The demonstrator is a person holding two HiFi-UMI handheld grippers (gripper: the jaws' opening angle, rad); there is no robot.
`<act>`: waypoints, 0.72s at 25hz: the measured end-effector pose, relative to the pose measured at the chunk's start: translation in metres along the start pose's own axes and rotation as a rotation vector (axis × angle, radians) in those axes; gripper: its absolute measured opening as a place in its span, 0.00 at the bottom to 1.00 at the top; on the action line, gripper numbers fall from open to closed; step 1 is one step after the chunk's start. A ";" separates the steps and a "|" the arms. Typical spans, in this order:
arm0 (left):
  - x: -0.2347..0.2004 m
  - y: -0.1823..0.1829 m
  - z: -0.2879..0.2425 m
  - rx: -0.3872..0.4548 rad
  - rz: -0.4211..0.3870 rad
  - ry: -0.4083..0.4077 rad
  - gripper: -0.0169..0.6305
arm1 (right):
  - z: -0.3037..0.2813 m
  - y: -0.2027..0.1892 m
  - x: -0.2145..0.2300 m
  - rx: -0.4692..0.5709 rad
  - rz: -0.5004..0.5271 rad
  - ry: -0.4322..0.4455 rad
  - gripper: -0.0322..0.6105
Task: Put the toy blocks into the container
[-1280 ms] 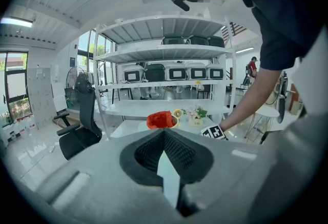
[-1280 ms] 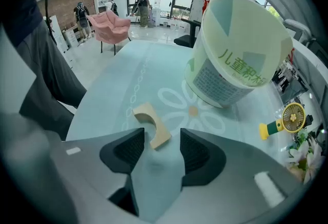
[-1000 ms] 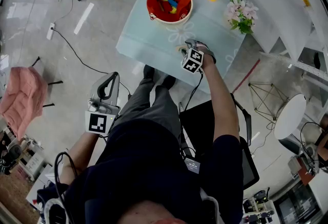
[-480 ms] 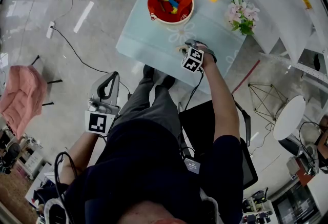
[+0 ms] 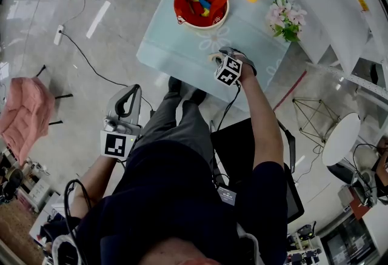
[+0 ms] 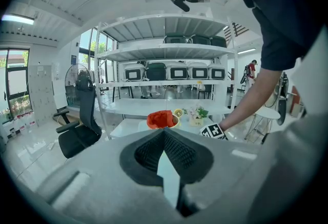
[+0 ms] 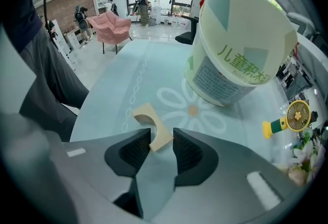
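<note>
The right gripper (image 7: pixel 156 142) has just been closing and is now clamping one end of the arched block (image 7: pixel 145 114), which is lying on the surface (image 7: pixel 113 89) near the container (image 7: pixel 233 48). It looks ready for lifting. The left gripper (image 6: pixel 164 135) is idling with jaws together, well apart from the container.

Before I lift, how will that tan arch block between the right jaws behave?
The arch block looks like solid wood: probably stiff and light. The right gripper, jaws just closing, grips only one end, so it may pivot. On the glossy table it could slide if nudged.
</note>
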State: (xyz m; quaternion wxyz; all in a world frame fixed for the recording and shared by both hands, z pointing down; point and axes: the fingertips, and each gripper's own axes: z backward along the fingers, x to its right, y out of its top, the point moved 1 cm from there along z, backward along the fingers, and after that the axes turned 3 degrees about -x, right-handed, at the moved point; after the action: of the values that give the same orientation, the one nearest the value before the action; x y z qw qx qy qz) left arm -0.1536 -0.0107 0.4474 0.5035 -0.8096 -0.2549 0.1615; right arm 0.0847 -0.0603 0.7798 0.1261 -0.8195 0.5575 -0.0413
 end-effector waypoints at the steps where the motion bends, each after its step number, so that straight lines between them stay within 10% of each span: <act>1: 0.000 0.000 0.000 -0.001 0.000 -0.001 0.03 | 0.003 0.000 0.001 0.004 -0.011 -0.008 0.26; 18: 0.012 0.016 -0.009 0.046 -0.013 -0.049 0.03 | 0.114 0.018 0.037 0.134 -0.276 -0.173 0.26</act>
State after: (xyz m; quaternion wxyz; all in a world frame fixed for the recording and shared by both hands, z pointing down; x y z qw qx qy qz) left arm -0.1351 -0.0161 0.4374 0.5167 -0.7918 -0.2686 0.1841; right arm 0.1060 -0.0829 0.6630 0.2213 -0.8785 0.4226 -0.0245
